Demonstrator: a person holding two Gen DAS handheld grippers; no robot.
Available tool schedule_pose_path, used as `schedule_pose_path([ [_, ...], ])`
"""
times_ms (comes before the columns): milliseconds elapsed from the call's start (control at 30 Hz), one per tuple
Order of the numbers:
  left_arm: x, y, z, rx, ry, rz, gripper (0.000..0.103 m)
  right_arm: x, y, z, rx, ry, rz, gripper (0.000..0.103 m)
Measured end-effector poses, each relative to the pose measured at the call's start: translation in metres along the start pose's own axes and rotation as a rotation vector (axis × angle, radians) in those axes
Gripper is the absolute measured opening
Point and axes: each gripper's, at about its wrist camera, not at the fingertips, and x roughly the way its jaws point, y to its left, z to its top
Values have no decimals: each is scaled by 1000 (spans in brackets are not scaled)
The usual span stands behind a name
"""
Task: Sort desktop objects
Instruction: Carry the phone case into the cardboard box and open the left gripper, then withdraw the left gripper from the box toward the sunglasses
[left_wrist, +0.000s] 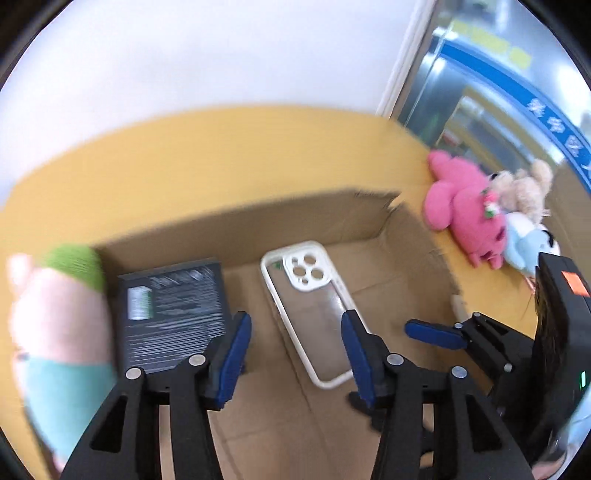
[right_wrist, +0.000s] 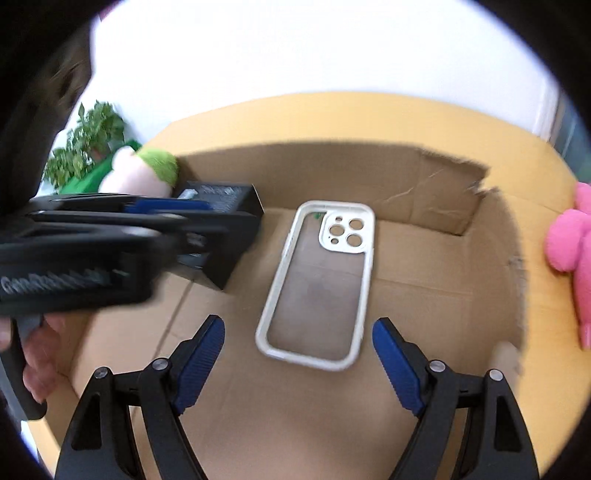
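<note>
Phone case (right_wrist: 317, 280), white-rimmed with a clear back, lies flat on the floor of the cardboard box (right_wrist: 436, 192), just ahead of the right gripper (right_wrist: 298, 363) and centred between its jaws, which stand wide and empty. Long axis runs away from the jaws, camera cut-out at the far end; a grip across the short width looks feasible. Left gripper (left_wrist: 297, 350): jaws partly apart, nothing between them, the case ahead and slightly right. Right hand judged nearer. Box also holds a black carton (left_wrist: 173, 314) at the left wall. Outside, on the yellow worktop (left_wrist: 221, 158): pink plush (left_wrist: 465, 210) right, green-topped plush (right_wrist: 147, 170) left.
</note>
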Motion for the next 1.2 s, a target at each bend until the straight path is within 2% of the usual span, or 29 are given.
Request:
schedule_pose_path([
  [33,-15,-3,-3,10,-39,18,55,-13,1,-4,14,-23,-4,83],
  [100,-59,-9,-16,16,-150,100,70,-46,6,-15,34,-80,-35,85],
  [133,-73,-13,-20,15,-191,132,76,-50,14,-4,40,-106,-47,85],
  [200,-111,-23,-39,20,-315,192,98,-64,24,-10,43,-165,-57,87],
  [233,-125,-27,-46,22,-361,206,101,-76,31,-20,27,-197,-66,87],
  [267,-143,-34,-60,25,-423,226,102,-75,32,-14,11,-214,-85,87],
  [333,-166,-44,-81,32,-479,237,102,-87,45,-23,-35,-243,-144,87],
  [433,-190,-54,-108,30,-527,233,102,-110,61,-43,-52,-289,-160,87],
  [600,-211,-63,-135,-23,-534,238,103,-147,77,-70,-78,-351,-212,89],
  [733,-222,-67,-152,-71,-535,165,103,-158,89,-82,-115,-364,-237,89],
  [900,-227,-74,-167,-40,-529,189,102,-170,96,-92,-121,-371,-232,89],
  [1000,-229,-73,-173,-56,-521,200,103,-172,98,-97,-123,-367,-235,89],
  [1200,-228,-73,-181,-61,-502,183,103,-170,98,-108,-108,-350,-198,89],
])
